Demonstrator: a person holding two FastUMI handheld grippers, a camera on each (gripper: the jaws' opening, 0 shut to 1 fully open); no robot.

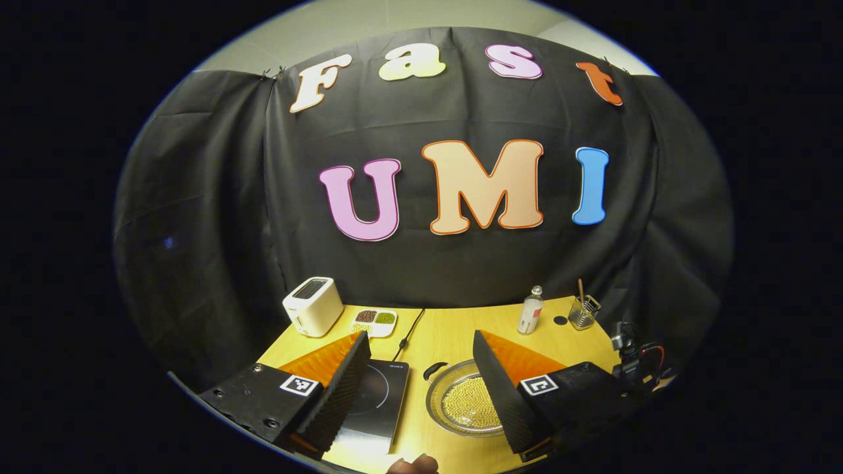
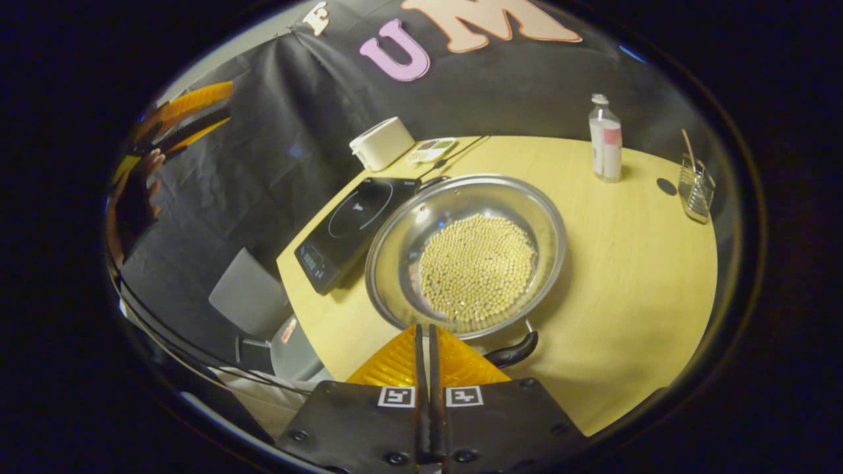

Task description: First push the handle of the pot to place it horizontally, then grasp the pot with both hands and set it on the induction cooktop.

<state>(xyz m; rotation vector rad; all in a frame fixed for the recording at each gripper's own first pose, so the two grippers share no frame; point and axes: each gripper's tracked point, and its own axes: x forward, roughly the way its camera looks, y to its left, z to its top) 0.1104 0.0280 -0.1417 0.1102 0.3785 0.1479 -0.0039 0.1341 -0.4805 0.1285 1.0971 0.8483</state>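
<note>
A shallow steel pot (image 2: pixel 395 263) holding pale round beans (image 2: pixel 477 266) sits on the wooden table beside a black induction cooktop (image 2: pixel 349 227). One black pot handle (image 2: pixel 515 351) points toward me, just right of my right gripper (image 2: pixel 425 328). That gripper is shut with nothing between its fingers, its tips at the pot's near rim. A second handle (image 2: pixel 435 181) is at the far rim. My left gripper (image 1: pixel 420 336) hangs open above the table, with the cooktop (image 1: pixel 379 395) under its left finger and the pot (image 1: pixel 436 403) by its right finger.
At the back of the table (image 2: pixel 625 263) stand a white toaster (image 2: pixel 382 141), a small divided dish (image 2: pixel 431 150), a clear bottle (image 2: pixel 606 138) and a wire cup (image 2: pixel 697 187). A cable (image 1: pixel 409 332) runs back from the cooktop. A grey chair (image 2: pixel 250 296) sits off the table's left edge.
</note>
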